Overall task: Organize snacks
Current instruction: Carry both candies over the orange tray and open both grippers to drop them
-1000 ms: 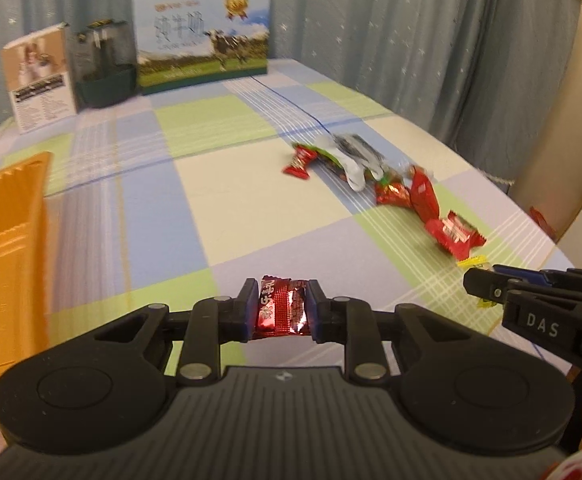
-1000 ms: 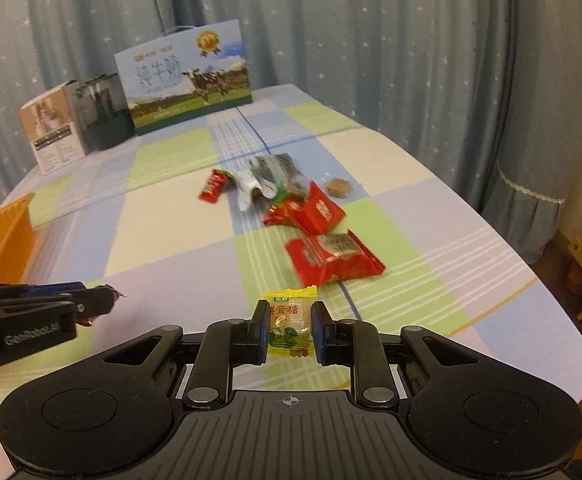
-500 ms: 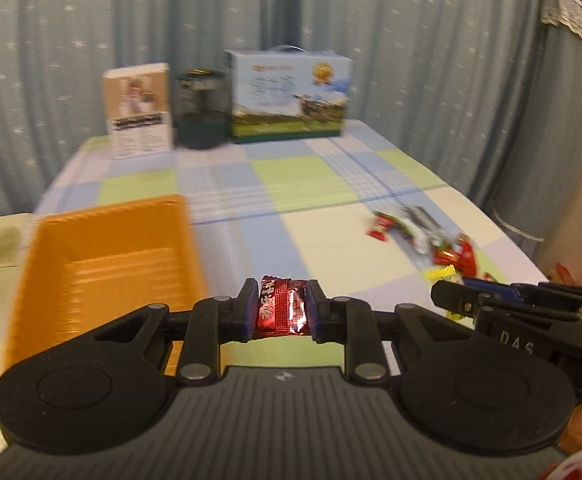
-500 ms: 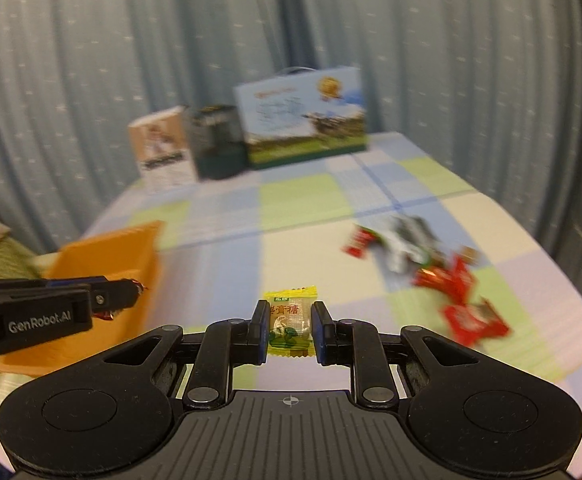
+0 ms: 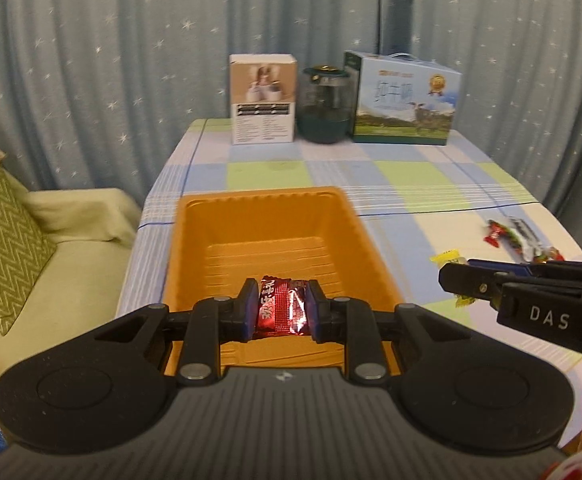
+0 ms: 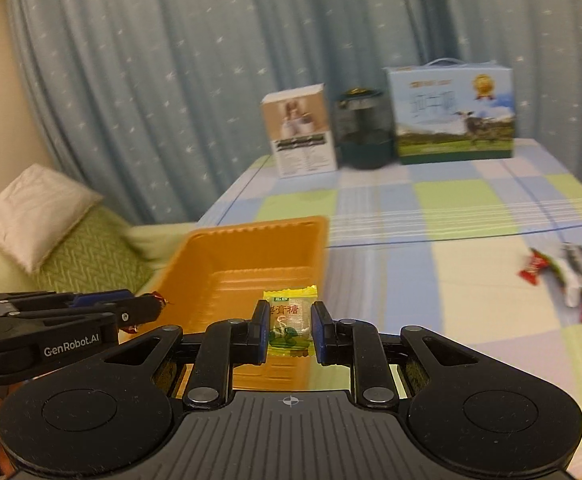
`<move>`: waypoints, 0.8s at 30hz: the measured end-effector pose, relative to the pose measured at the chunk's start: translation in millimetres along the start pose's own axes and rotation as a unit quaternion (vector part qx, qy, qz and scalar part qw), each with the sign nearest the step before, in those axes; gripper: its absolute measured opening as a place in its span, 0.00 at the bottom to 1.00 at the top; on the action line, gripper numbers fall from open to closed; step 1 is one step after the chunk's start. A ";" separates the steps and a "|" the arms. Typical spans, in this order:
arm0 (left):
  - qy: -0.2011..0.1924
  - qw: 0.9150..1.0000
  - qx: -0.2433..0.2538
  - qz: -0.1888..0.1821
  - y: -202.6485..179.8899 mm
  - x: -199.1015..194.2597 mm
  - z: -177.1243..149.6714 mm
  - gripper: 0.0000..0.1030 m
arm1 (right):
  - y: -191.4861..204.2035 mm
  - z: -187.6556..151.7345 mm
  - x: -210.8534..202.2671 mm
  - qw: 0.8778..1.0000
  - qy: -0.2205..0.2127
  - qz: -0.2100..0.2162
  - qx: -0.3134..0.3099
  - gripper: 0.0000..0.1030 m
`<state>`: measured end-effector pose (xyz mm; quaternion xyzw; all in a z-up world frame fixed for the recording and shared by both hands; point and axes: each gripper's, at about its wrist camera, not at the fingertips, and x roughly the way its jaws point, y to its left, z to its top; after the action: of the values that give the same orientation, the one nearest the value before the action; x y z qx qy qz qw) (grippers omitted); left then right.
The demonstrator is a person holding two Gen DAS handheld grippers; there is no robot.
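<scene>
The left gripper [image 5: 283, 311] pinches a red foil-wrapped candy [image 5: 279, 311] above the near end of the orange rectangular plastic tray [image 5: 195, 240]. The right gripper [image 6: 289, 327] pinches a yellow-green wrapped candy [image 6: 289, 322], with the same tray directly ahead and below. Loose wrapped snacks [image 6: 563, 276] lie well to its right.

Your two wrist views are lit by warm, fairly dim indoor light that tints everything yellowish. The left view is the sharper: the shiny red foil candy wrapper [image 5: 279, 311] throws a bright glint, and the glossy orange plastic tray [image 5: 195, 240] shows soft sheen on its walls. Your right view is smeared by motion blur; the blue star-print curtain [image 6: 171, 80] and the scattered wrapped snacks [image 6: 563, 276] at the right edge look streaked. Both pictures bow outward like a fisheye, with dark vignetted corners. Shadows are soft and faint.
</scene>
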<state>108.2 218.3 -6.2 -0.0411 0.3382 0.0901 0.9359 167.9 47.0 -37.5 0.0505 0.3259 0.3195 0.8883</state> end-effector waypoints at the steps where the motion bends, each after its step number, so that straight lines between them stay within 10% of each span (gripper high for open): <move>1: 0.002 1.000 -0.002 0.001 3.5 2.0 -1.7 0.22 | 1.6 -0.6 5.2 1.000 0.005 0.002 0.001 0.21; 24: 0.000 0.999 -0.052 0.012 46.5 1.2 -12.9 0.40 | 12.6 0.5 39.8 0.999 0.027 0.029 0.007 0.22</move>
<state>92.0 262.3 -17.6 -0.0857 0.3331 0.1191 0.9314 184.8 80.9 -55.2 0.0577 0.3505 0.3444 0.8690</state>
